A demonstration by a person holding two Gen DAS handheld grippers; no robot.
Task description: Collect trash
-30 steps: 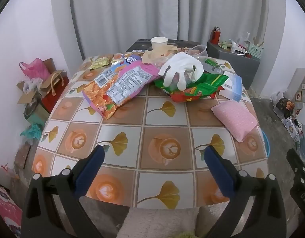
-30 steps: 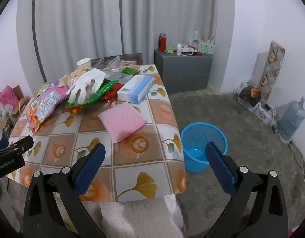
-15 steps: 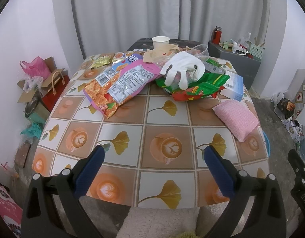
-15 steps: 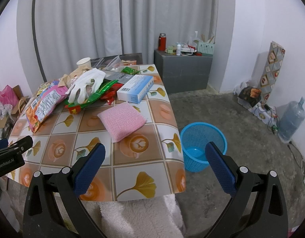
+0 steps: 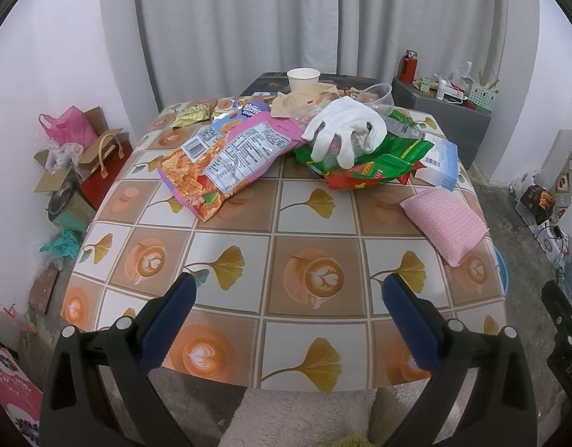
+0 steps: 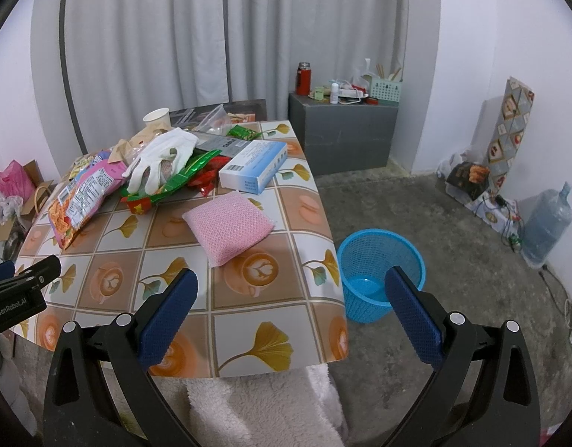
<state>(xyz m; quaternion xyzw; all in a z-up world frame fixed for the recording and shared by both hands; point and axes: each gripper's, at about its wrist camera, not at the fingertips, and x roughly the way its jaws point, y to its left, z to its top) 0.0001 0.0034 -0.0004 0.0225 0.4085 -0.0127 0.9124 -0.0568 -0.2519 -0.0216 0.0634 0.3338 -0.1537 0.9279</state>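
Both claws wide apart and holding nothing, trash heaped at the far end of the tabletop

Landmark is the tabletop (image 5: 286, 260): the left claw (image 5: 286, 290) and right claw (image 6: 289, 290) both hang over its near edge, and the whole near half is bare tiled cloth, so lots of room there. The pile sits toward the far edge: pink snack bag (image 5: 230, 152), white glove (image 5: 342, 130) draped over the green and red wrappers (image 5: 383, 164), paper cup (image 5: 303, 79) right at the back. The blue-white box (image 6: 254, 165) and pink scrub pad (image 6: 228, 225) are close to the right edge. The blue basket (image 6: 379, 279) stands on the floor just off that edge, near the front corner.
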